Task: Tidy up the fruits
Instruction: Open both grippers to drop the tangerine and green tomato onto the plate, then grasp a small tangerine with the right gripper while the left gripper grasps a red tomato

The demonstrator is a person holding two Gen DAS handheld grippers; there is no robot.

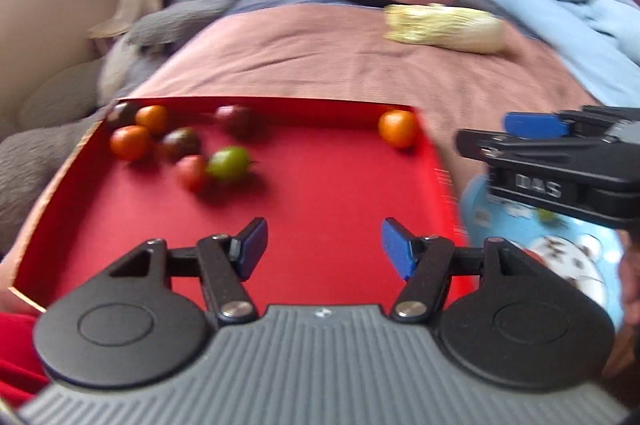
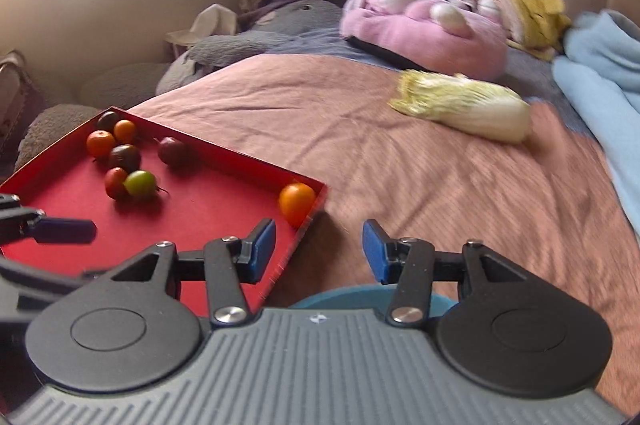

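Fruits lay scattered in a shallow red tray that rested on a bed covered by a pinkish-brown blanket; a light blue blanket was bunched along the bed's right side and a pink plush toy sat at the far end, with a head of napa cabbage lying on the blanket in front of it, well apart from the tray. Just beside the tray's right edge sat a blue cartoon-printed plate with one small green fruit on it, partly hidden under the right gripper. The left gripper hovered over the near part of the tray with its blue pads parted fairly wide and nothing between them. The right gripper, seen from its own camera above the tray's near right corner and the plate's rim, had its pads a moderate gap apart, also empty. Most of the fruit clustered near the tray's far left corner: two orange ones, several dark purple-brown ones, a red tomato and a green tomato touching each other. A single orange fruit sat alone in the far right corner against the tray wall.
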